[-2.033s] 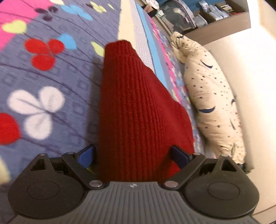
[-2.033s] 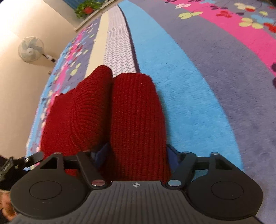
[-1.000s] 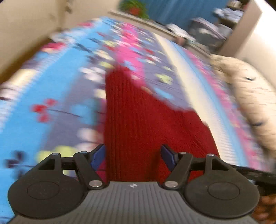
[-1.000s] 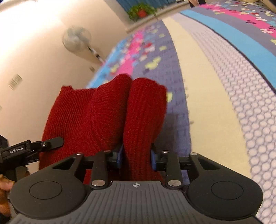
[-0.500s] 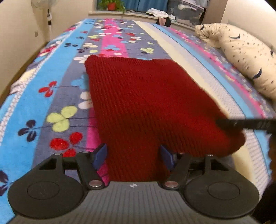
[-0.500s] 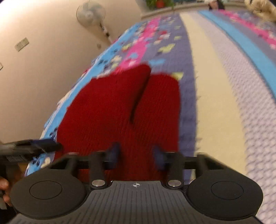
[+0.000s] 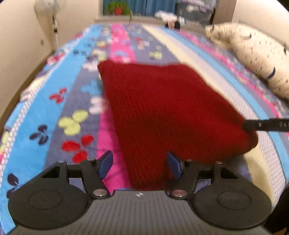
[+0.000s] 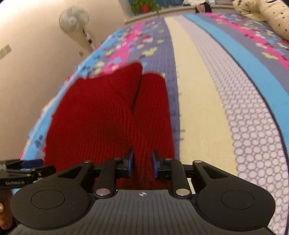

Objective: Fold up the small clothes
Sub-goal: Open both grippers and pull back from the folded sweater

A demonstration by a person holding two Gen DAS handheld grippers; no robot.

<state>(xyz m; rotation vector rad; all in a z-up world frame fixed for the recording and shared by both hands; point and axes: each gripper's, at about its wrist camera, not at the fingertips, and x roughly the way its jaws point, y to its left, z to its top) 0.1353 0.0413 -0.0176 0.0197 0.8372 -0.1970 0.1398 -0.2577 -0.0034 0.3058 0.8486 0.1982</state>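
Note:
A dark red knitted garment [image 7: 162,108] lies folded on the striped, flowered bedspread [image 7: 72,101]. My left gripper [image 7: 140,165] is open; its blue pads [image 7: 105,163] stand wide apart, with the garment's near edge between them but not pinched. My right gripper [image 8: 142,165] is shut on a fold of the red garment [image 8: 101,123] at its near right corner. The right gripper's finger shows at the right edge of the left wrist view [image 7: 265,124], and the left gripper shows at the lower left of the right wrist view [image 8: 23,170].
A cream star-print pillow [image 7: 258,59] lies along the bed's right side. A standing fan [image 8: 74,18] and a beige wall [image 8: 27,54] are on the left. A potted plant [image 7: 117,8] and clutter sit past the bed's far end.
Both grippers swung round with the garment, laying it flat on the bed. My left gripper's jaws have opened off the cloth. My right gripper stays shut on its fold.

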